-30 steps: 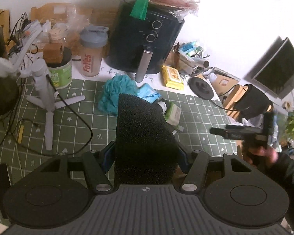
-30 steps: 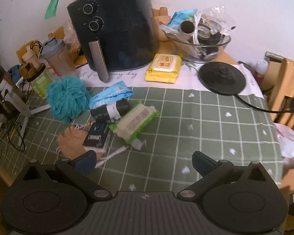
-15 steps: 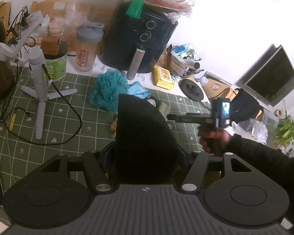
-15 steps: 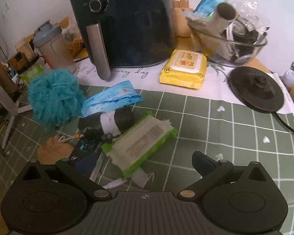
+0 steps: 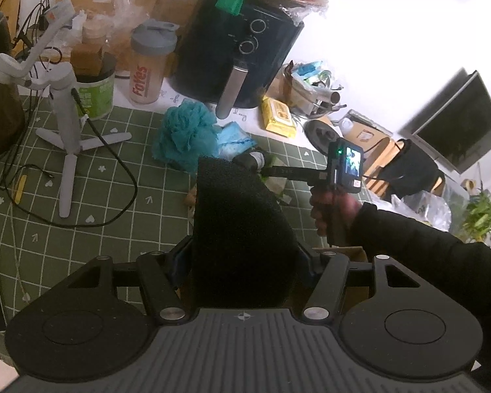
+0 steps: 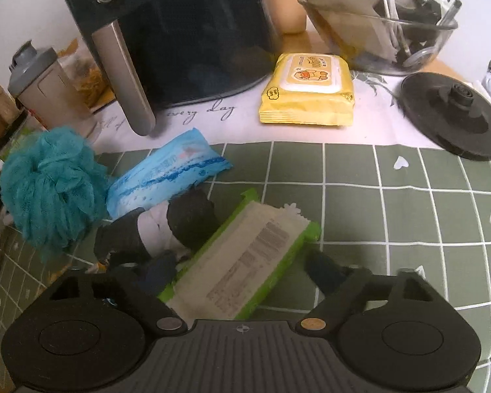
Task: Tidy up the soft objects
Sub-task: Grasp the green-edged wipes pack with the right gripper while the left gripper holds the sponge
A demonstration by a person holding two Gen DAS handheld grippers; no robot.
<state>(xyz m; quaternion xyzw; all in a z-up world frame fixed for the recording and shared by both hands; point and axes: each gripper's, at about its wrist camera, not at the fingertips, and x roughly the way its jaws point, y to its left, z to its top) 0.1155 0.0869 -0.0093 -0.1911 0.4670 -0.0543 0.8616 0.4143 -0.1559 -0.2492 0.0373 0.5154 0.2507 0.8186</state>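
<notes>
Black foam stands clamped in the left claw. The right claw is spread wide around a green wipes pack on the tabletop, beside a teal pouf.

A black air fryer stands far ahead; a glass bowl ahead-right; a kettle base right; a shaker bottle left.

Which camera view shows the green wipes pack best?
The right wrist view: the green wipes pack lies close, label up, between the open right gripper fingers. The left wrist view shows only a sliver.
</notes>
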